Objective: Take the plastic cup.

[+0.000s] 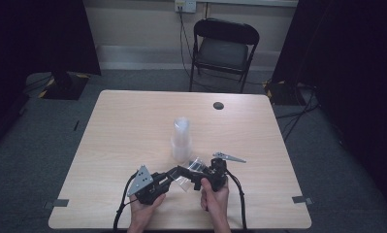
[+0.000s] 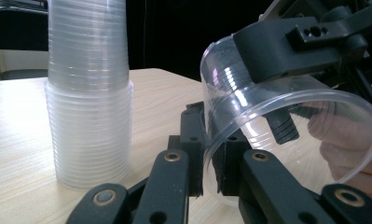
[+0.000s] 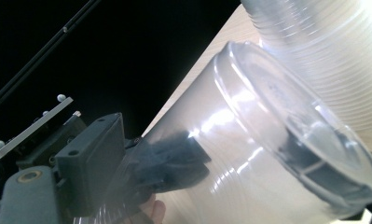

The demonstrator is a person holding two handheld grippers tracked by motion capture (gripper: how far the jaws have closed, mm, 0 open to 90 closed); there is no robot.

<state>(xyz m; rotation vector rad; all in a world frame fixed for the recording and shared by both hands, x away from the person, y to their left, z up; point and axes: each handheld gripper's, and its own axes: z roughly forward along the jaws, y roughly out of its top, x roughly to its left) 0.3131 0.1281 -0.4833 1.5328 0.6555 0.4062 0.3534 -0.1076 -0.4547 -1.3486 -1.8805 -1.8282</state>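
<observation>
Centrally, near the counter's [image 1: 133,126] front edge, a clear plastic cup [image 2: 230,93] hangs on its side between my two grippers, raised off the wood. My left gripper [image 1: 170,178] reaches in from the left. My right gripper [image 1: 191,171] reaches across from the right.

Left gripper view: my left jaws are pinched tight on the cup's wall just behind the rim, one pad on each side of the plastic. The cup's open mouth faces this camera and a little to its right.

Same view, upper right: my right jaws straddle the wall on the far side, one above and outside the cup, the other inside it. They stand wide, and the inner one is clear of the plastic (so the pinch on the cup is my left one).

Right gripper view: the cup's closed base tilts toward the upper right. Dark jaw parts show blurred through the wall.

Behind the cup, a stack of clear cups [image 1: 181,138] stands upright on the counter, mouths down and close to the held cup. I cannot tell whether the two touch.

Lower edge, high view: my left hand [image 1: 145,211] and right hand [image 1: 214,196] each grip a gripper body. A black folding chair [image 1: 224,46] stands beyond the counter.
</observation>
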